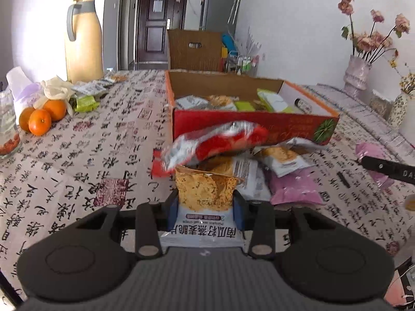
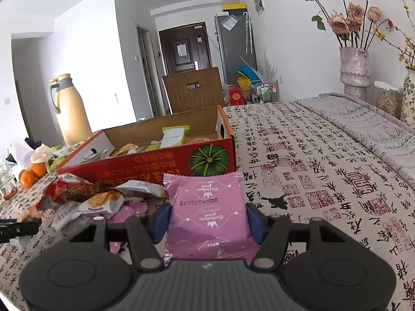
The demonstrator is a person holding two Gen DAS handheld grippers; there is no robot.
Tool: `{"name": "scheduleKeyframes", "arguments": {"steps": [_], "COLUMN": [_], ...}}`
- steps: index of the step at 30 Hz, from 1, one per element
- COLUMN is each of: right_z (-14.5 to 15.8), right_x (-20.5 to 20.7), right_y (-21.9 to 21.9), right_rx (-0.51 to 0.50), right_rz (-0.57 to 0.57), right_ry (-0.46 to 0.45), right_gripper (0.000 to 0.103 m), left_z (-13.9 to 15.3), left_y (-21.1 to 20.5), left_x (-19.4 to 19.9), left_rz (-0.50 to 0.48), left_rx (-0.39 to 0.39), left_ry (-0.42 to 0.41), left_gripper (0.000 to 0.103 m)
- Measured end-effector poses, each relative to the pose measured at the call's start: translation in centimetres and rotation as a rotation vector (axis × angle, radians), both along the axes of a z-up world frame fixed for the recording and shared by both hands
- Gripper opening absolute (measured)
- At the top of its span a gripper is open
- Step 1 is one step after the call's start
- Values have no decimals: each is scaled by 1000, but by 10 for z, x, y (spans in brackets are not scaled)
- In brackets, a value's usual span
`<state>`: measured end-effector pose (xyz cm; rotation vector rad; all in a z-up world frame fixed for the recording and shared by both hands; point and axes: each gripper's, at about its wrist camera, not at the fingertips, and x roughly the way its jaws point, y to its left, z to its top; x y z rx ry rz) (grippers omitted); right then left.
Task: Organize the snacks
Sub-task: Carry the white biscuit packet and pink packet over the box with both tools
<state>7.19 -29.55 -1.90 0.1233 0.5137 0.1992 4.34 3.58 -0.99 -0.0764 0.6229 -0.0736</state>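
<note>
My left gripper (image 1: pixel 206 208) is shut on a white-and-orange oat crisp packet (image 1: pixel 206 194), held above the table in front of the red cardboard box (image 1: pixel 249 124). A red-and-silver packet (image 1: pixel 215 145) is blurred just before the box. My right gripper (image 2: pixel 207 220) is shut on a pink snack packet (image 2: pixel 207 212), held right of the snack pile (image 2: pixel 98 202) and near the box's (image 2: pixel 155 163) front corner. The box holds several packets. A pink packet (image 1: pixel 293 189) and other packets lie on the table.
A yellow thermos (image 1: pixel 83 39), oranges (image 1: pixel 41 118), a glass jar (image 1: pixel 7 129) and green packets (image 1: pixel 87 102) sit at the left. Flower vases (image 2: pixel 355 70) stand at the right on a folded cloth. A brown carton (image 2: pixel 193 90) stands behind the table.
</note>
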Motion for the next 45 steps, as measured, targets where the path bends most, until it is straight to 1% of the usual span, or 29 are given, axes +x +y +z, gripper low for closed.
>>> {"name": "scheduleKeyframes", "arguments": {"steps": [5,9,16,20,29,35,38,41,45], "right_z": [6,9,15,22,39,52,58,63,62], "right_x": [-5,-4,4,15,54,89,108,128,154], "right_y": [4,9,16,19,35,46,52,58,65], "right_rx": [0,3,7,14,20,21,25,29,20], "right_rz": [15,28,49,57,78,90,101,108,107], "right_ry": [-19,-28,-46,-65,-112,-141,-154,-166,-171], "right_gripper": [61,61,61,61,61,61,61,61,61], "left_z": [18,29,43,52,67,79,82,84,88], "left_y": [-4,-8,-15,-20,-33,-44,-47,-48,-41], "left_x": [-10,-9,4,18,61,99,115,132,152], "left_rz": [-8,-10,-12,-8,4,14,22,43,78], "left_rx": [-25,-39,-47,-51,-45,-38,-21,-2,-20], "left_ry": [-59,-93,-131,-155,-189,-208,-215,-219,-231], "left_gripper": [41,41,41,41,41,41,41,41,41]}}
